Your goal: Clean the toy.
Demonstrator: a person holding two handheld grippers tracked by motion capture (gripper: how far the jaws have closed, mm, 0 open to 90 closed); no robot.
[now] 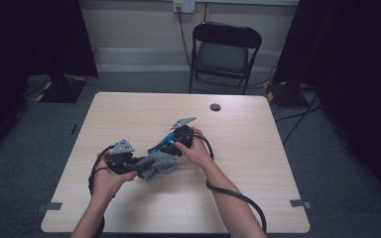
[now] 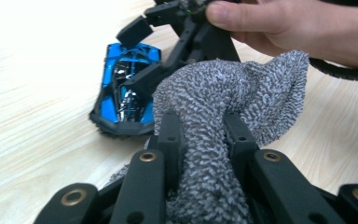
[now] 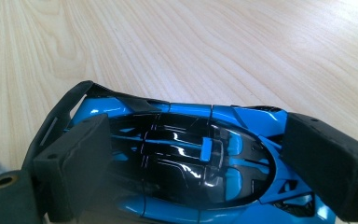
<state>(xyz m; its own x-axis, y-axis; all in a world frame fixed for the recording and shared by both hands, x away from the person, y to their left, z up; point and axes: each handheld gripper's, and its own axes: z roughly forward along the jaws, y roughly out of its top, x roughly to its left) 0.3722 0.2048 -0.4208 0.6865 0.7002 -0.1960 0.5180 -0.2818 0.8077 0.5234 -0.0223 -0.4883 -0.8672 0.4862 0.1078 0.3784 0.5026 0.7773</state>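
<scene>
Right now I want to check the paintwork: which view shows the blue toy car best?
The right gripper view: the glossy blue and black toy car shows close up from above. The left gripper view shows its blue body partly behind grey cloth. The high view shows a small blue patch.

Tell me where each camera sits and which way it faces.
High view: above the person's side, facing forward and down on the table; both forearms, left tongs, right tongs.
Left gripper view: rides the left tongs, facing the grey cloth.
Right gripper view: rides the right tongs, facing the blue toy car.
All share the car.
</scene>
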